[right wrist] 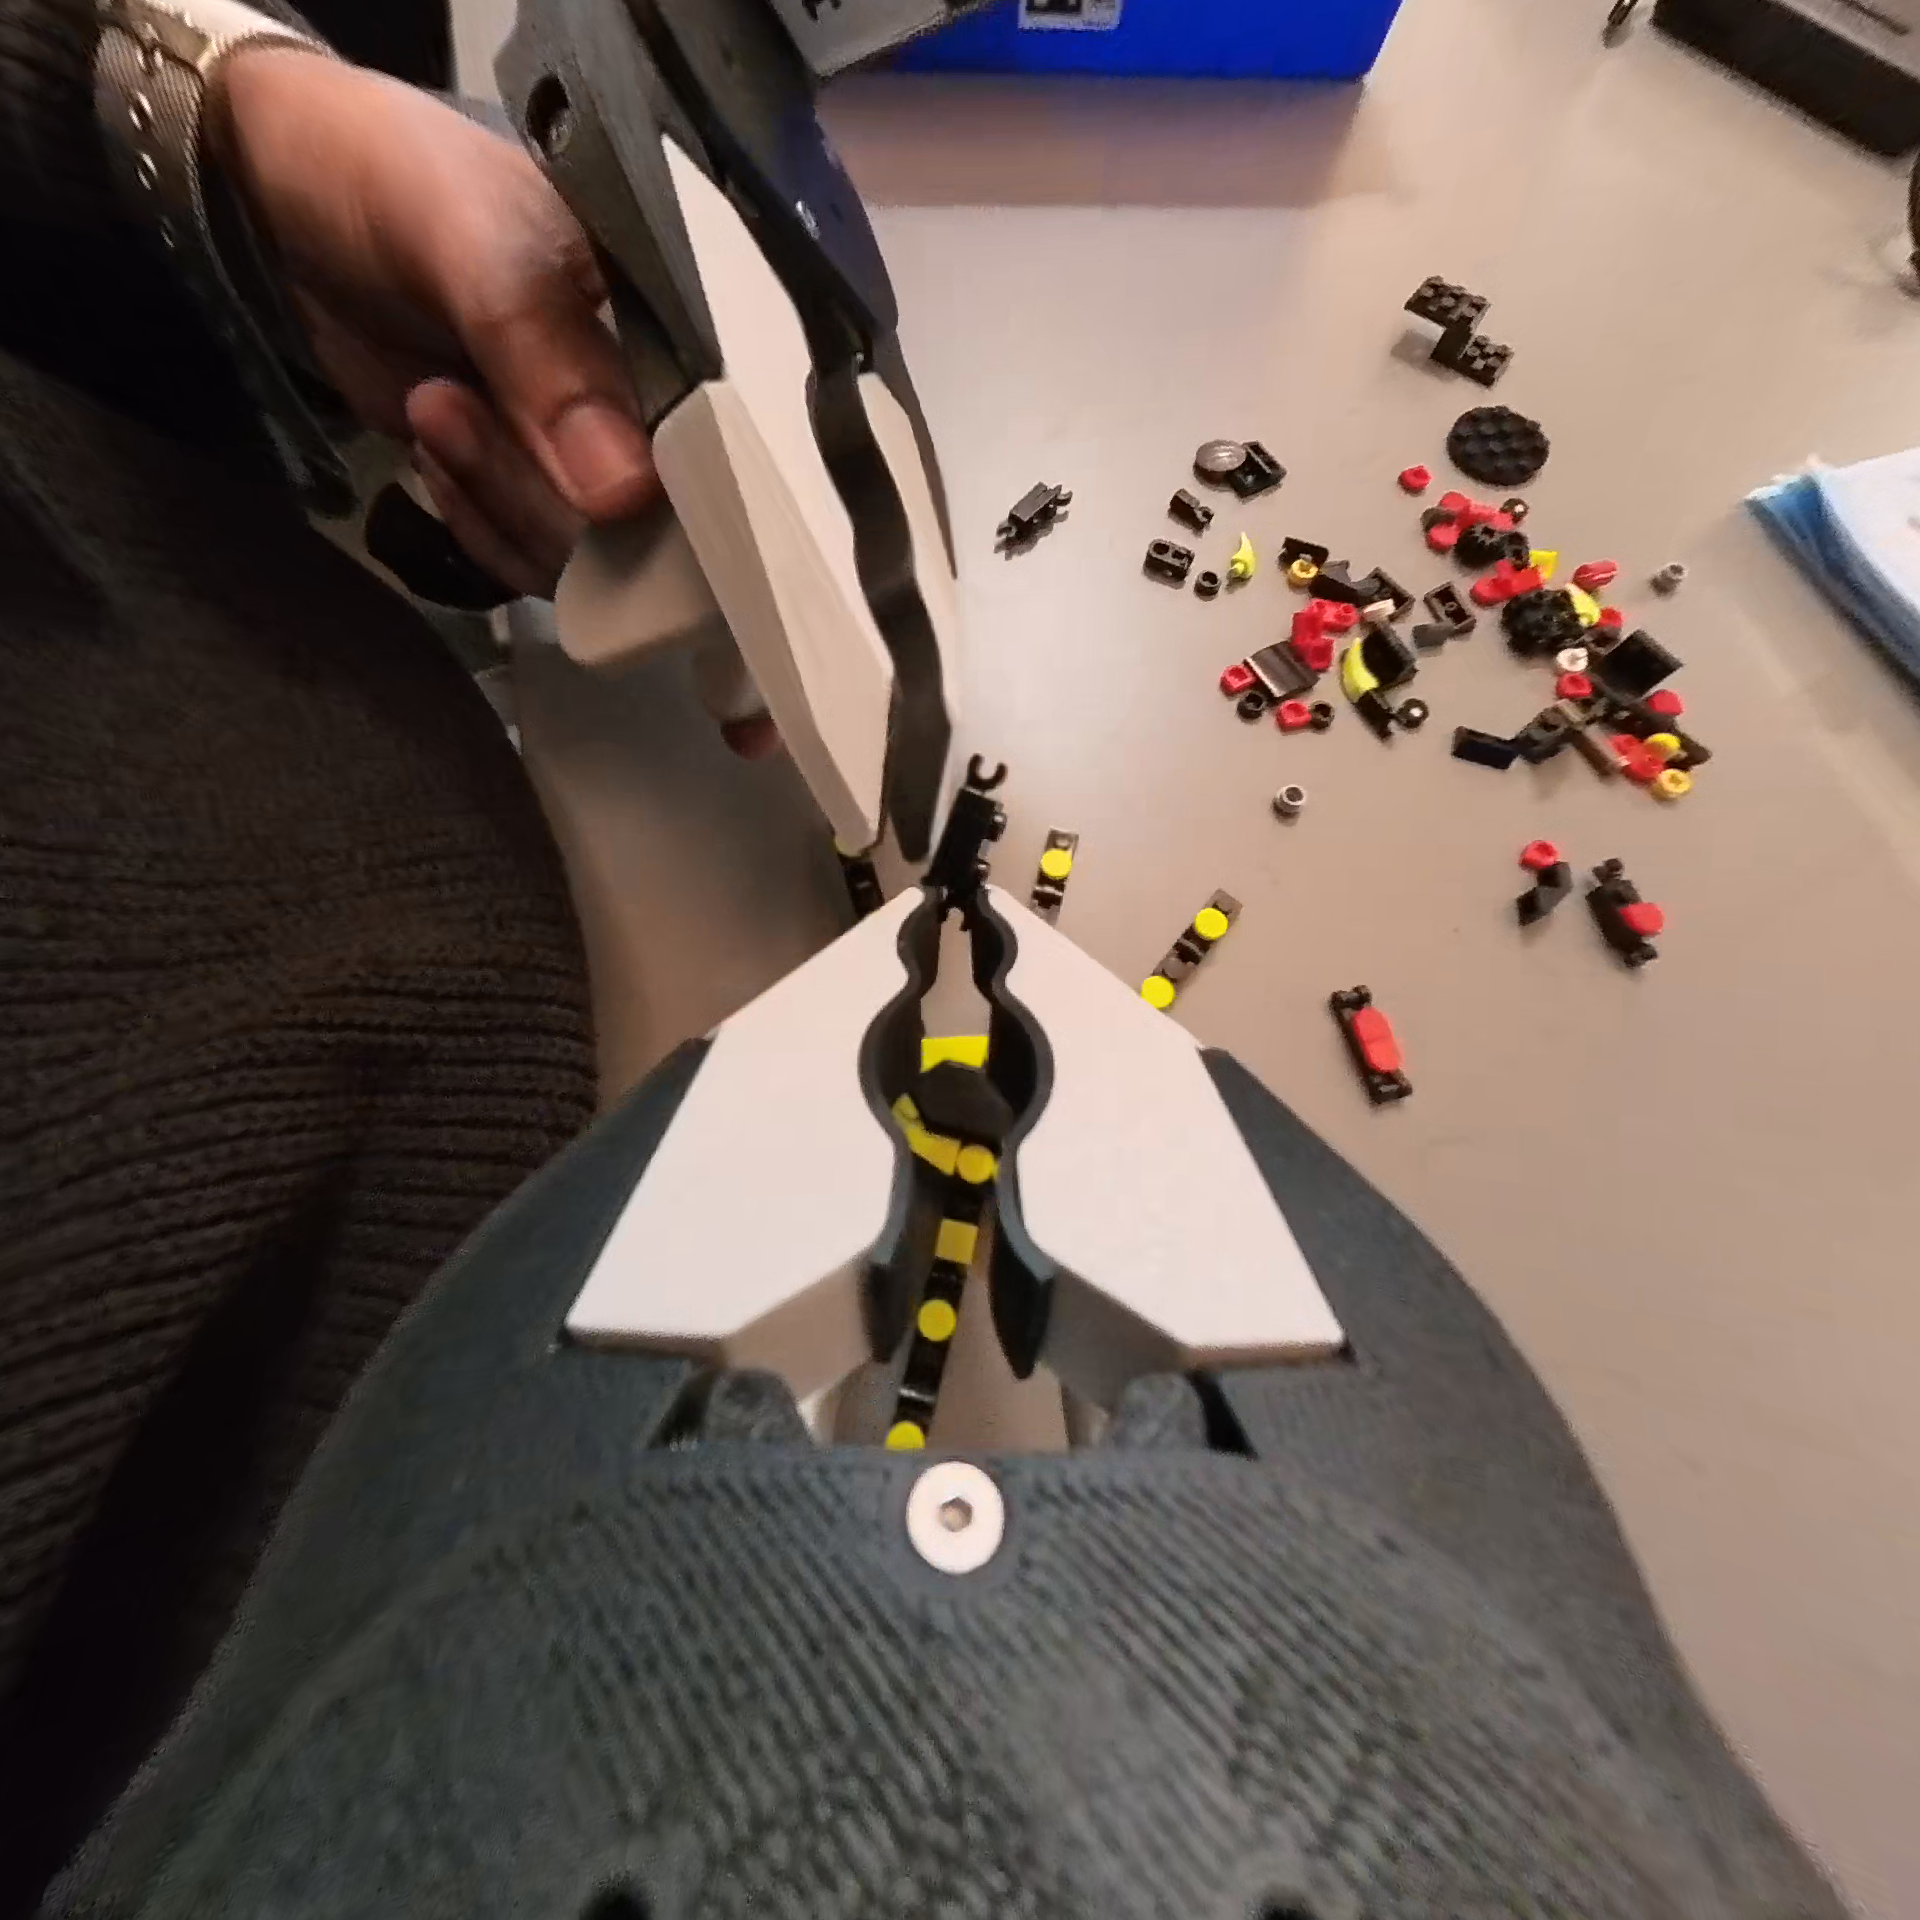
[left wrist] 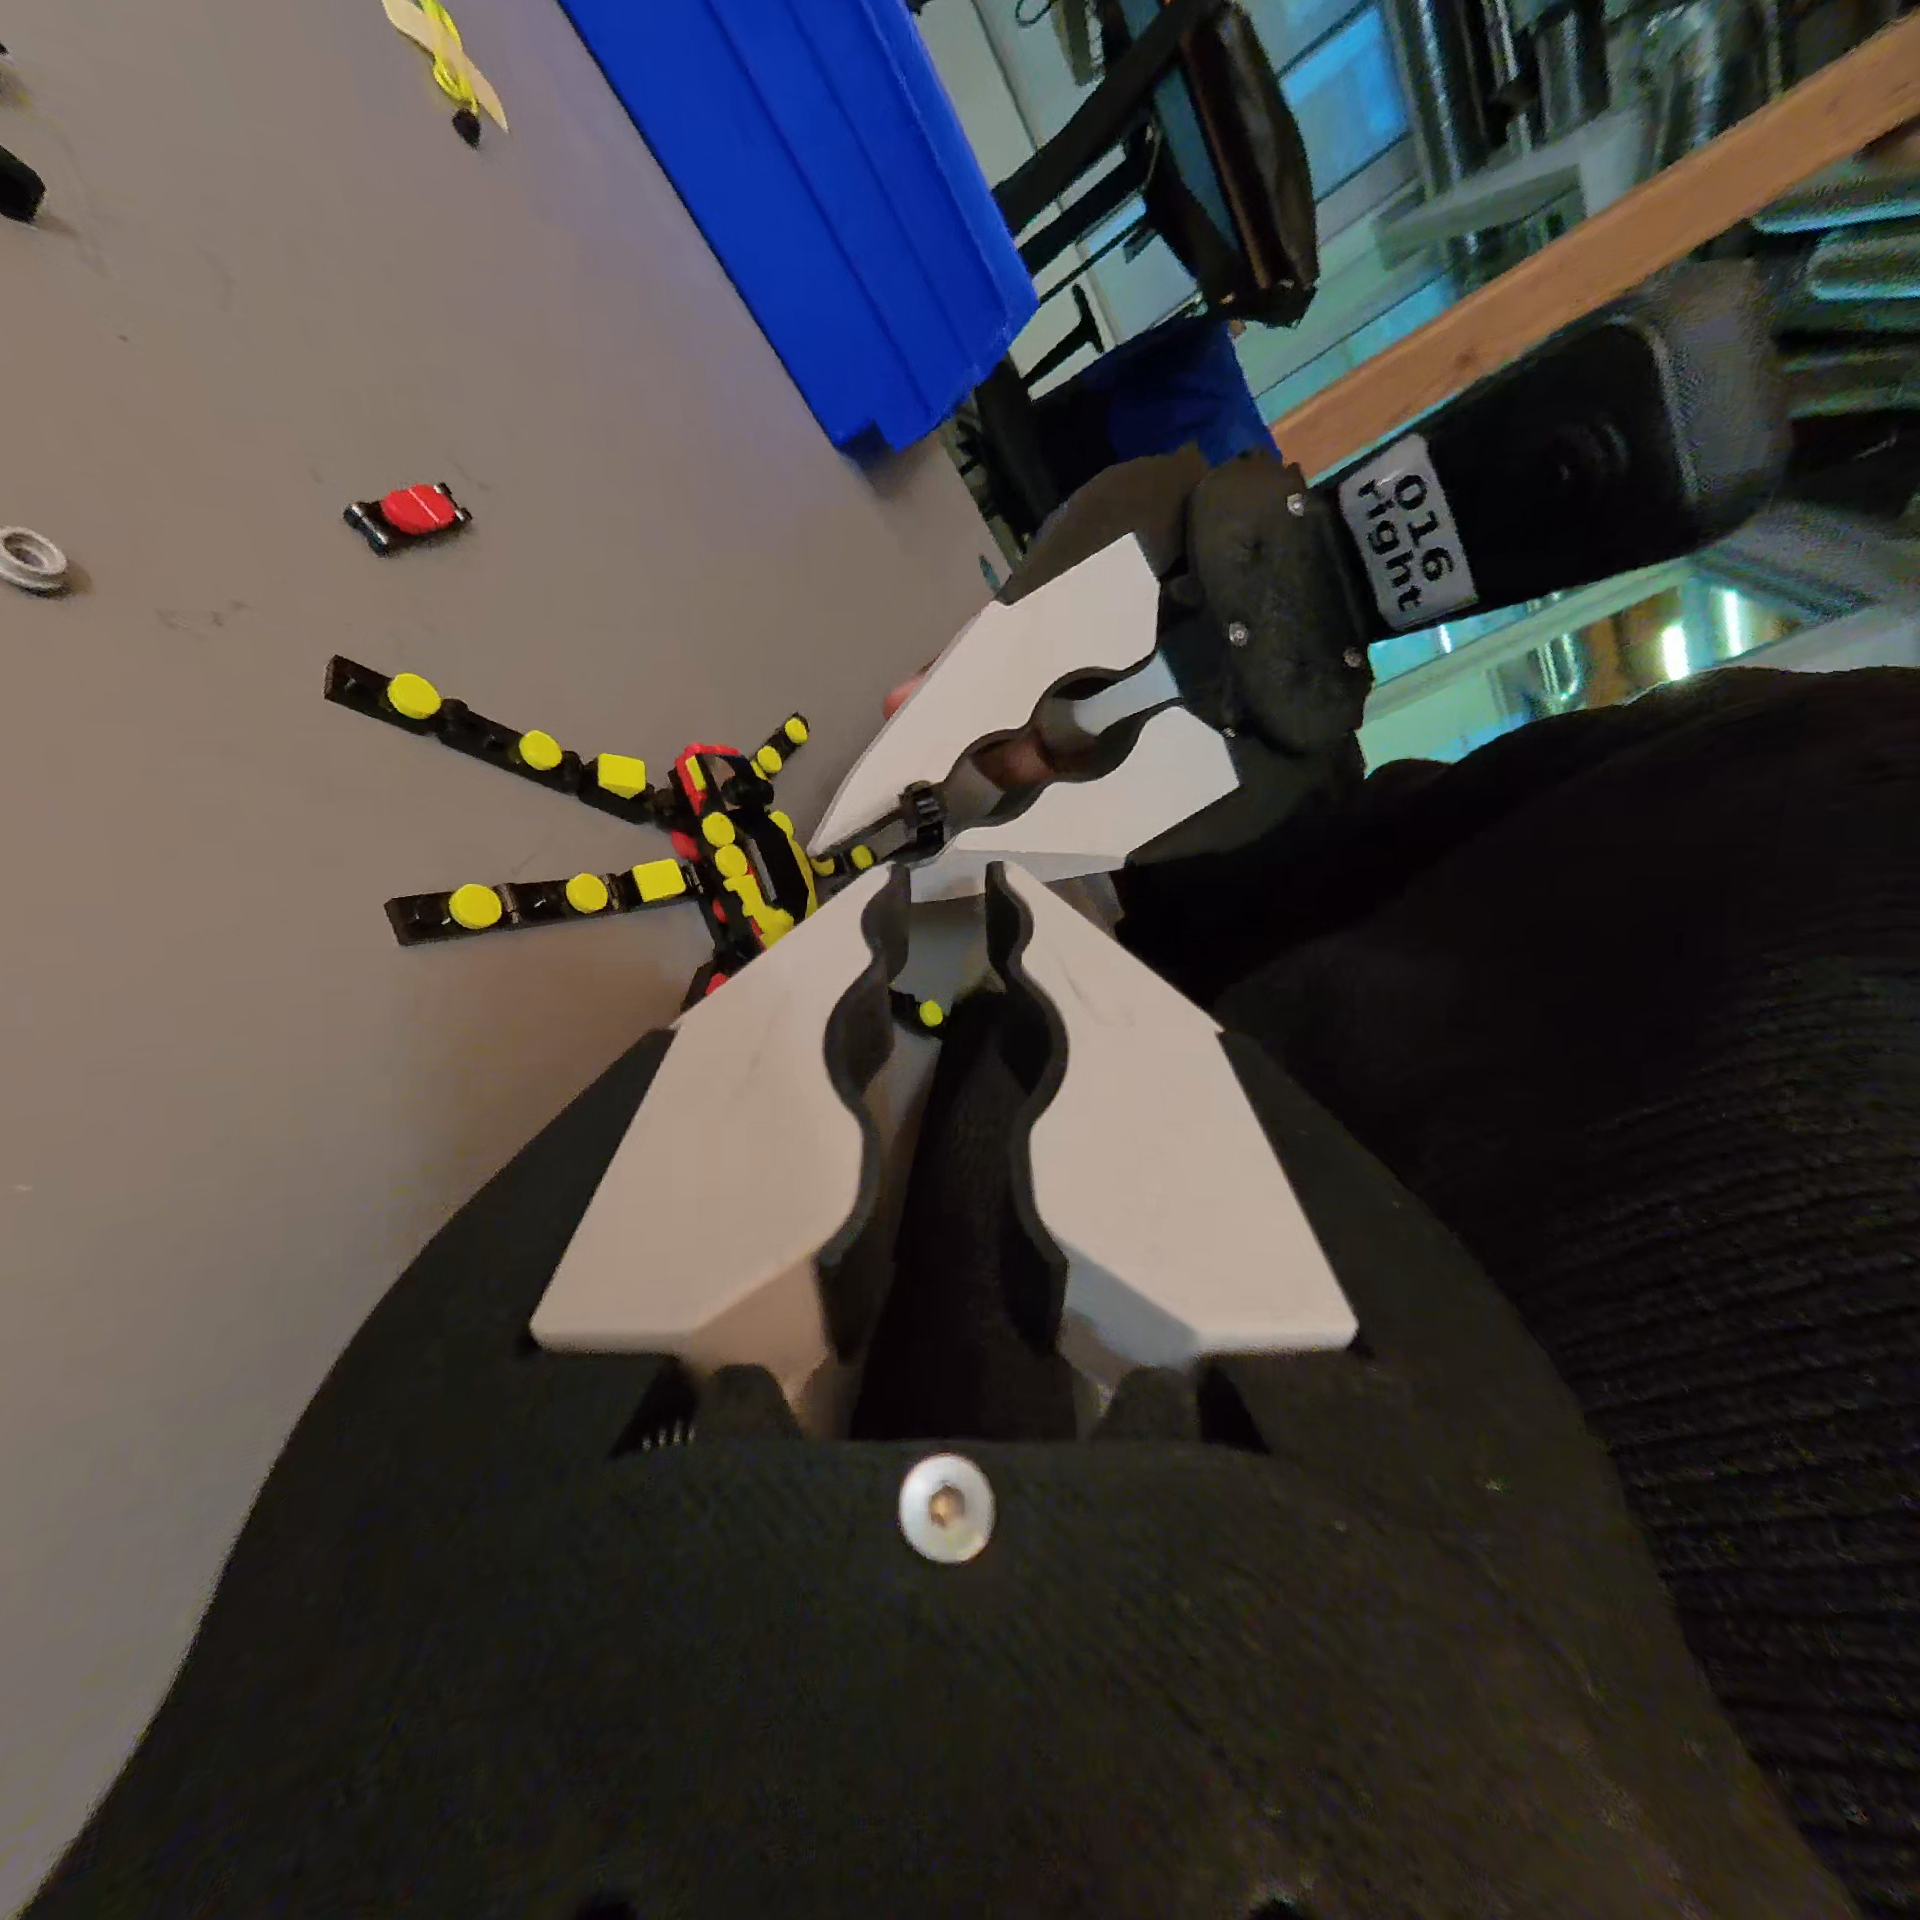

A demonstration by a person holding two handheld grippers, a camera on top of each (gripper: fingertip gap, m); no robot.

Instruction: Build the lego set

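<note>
- Nearest in the right wrist view, the right gripper (right wrist: 961,914) is clenched on a small black clip piece (right wrist: 971,831), which sticks out past its fingertips with the open clip end upward.
- Just under those fingers lies the lego model (left wrist: 743,862), a black, yellow and red body with black legs dotted with yellow studs; it rests on the grey table (left wrist: 260,364), and one leg shows through the gap between the fingers.
- Beside it, the left gripper (left wrist: 940,883) points at the model's near edge with its fingertips spread apart; whether they touch the model I cannot tell. A person's hand (right wrist: 436,301) grips this tool, with a dark knit sleeve behind.
- Farther out on the table, a loose red and black piece (right wrist: 1371,1042) lies apart, then a scattered pile of black, red and yellow parts (right wrist: 1507,613).
- At the right edge sits a stack of blue-edged paper (right wrist: 1860,561).
- Beyond, a blue bin (left wrist: 821,208) stands at the table's far side, and behind it a wooden shelf edge (left wrist: 1600,249) and dim room clutter.
</note>
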